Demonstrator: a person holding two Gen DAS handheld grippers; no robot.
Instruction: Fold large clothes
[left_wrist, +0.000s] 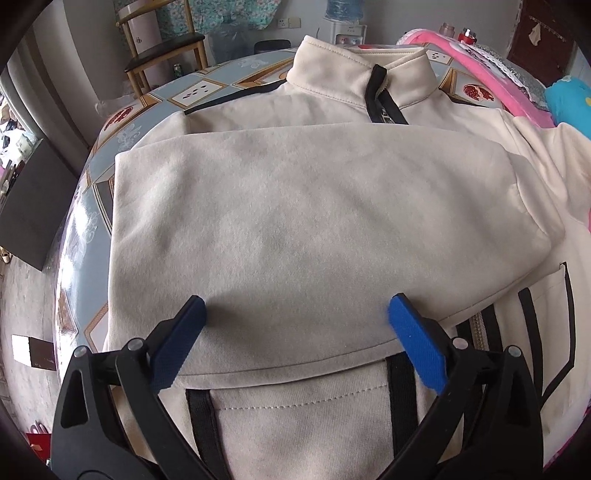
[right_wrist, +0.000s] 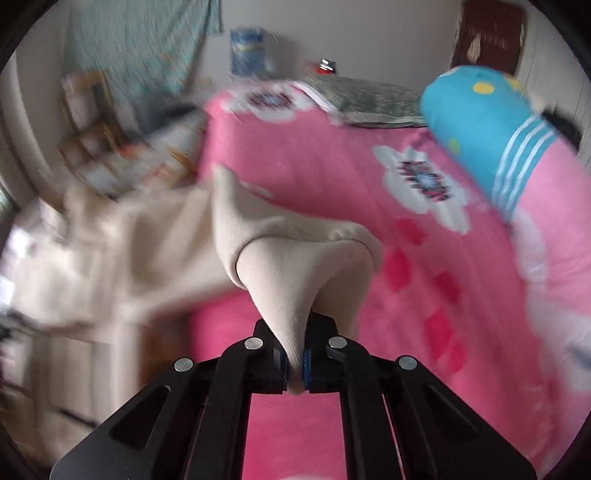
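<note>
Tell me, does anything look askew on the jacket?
Mostly tidy. One sleeve lies folded flat across the jacket, but its other side spills off the table onto the pink blanket.

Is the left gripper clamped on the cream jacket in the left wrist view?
No, the left gripper stands wide open above the cream jacket, its blue pads apart with only flat cloth between them.

Cream jacket (left_wrist: 310, 221) with black stripes; pink blanket (right_wrist: 332, 166), seemingly white-flowered; blue-padded left hand-held gripper (left_wrist: 295, 314).
</note>
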